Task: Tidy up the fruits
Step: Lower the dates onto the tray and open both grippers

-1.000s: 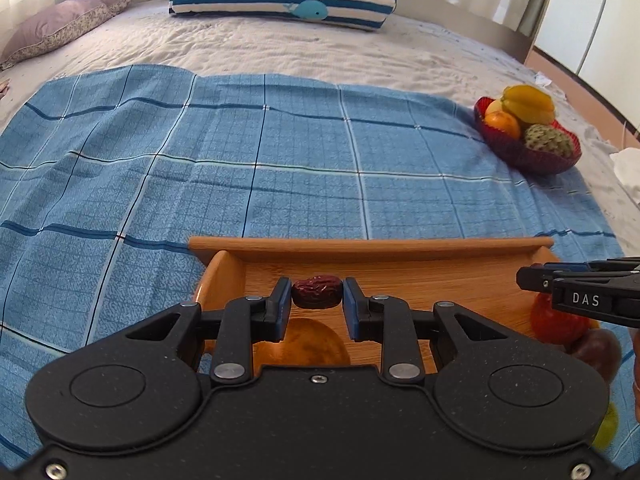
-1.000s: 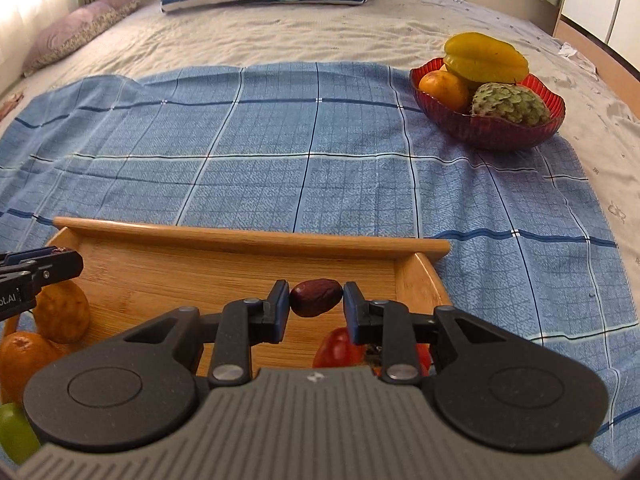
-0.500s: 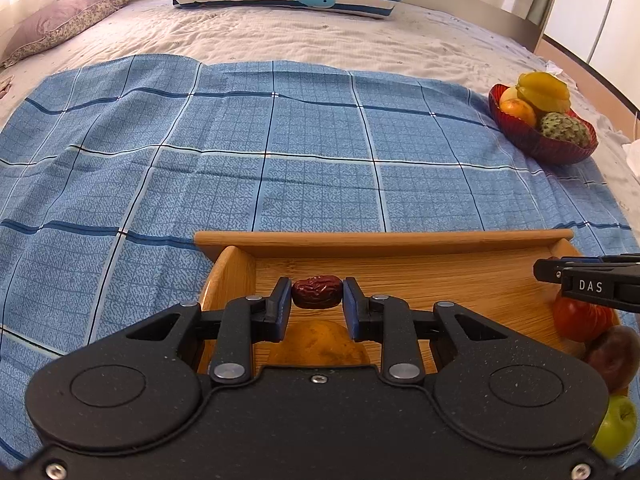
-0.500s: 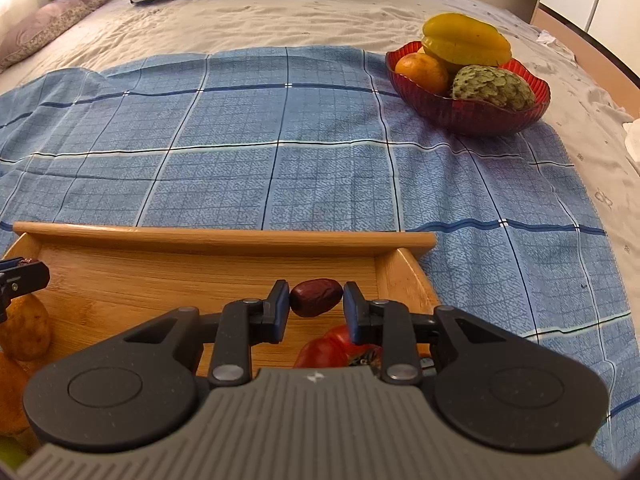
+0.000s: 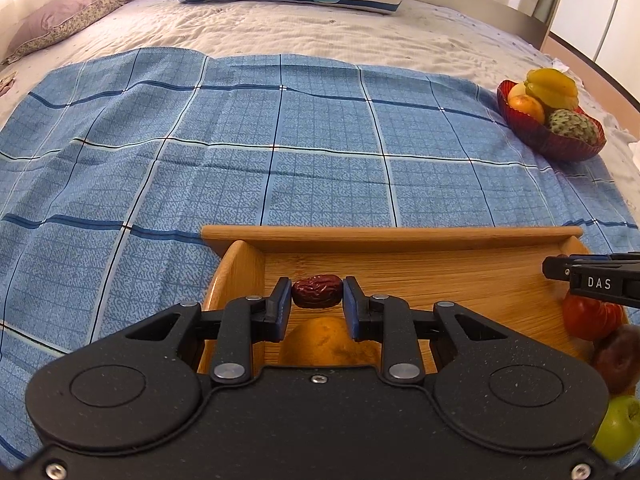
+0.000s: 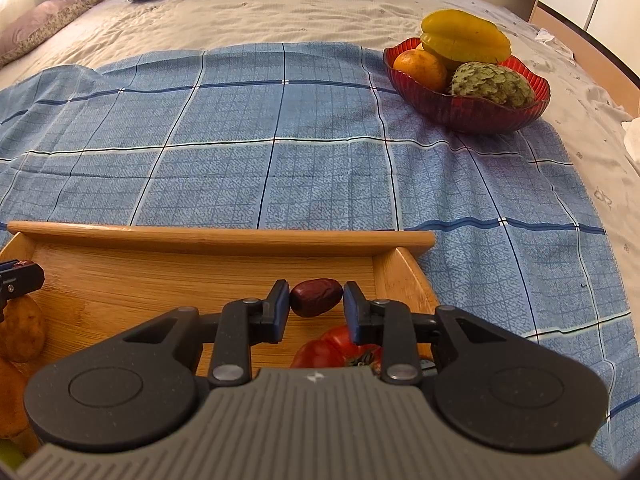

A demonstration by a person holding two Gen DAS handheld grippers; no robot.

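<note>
bamboo tray (image 5: 440,280) as landmark: wrinkled date (image 5: 317,291) clenched by left gripper (image 5: 316,300) above its left end. smooth date (image 6: 316,297) sits between right gripper (image 6: 316,304) jaws above its right end, jaws just opening, contact seemingly lost; roll onto tomato (image 6: 336,350) risked.

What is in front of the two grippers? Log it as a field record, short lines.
left gripper: shut on the wrinkled date, over the wooden tray
right gripper: jaws have just been opening; the smooth date lies between them; pad contact unclear
tray contents: tomato, green apple, other fruit partly hidden
red bowl: far right, holds starfruit, orange, custard apple
surface: blue checked cloth on a bed
</note>
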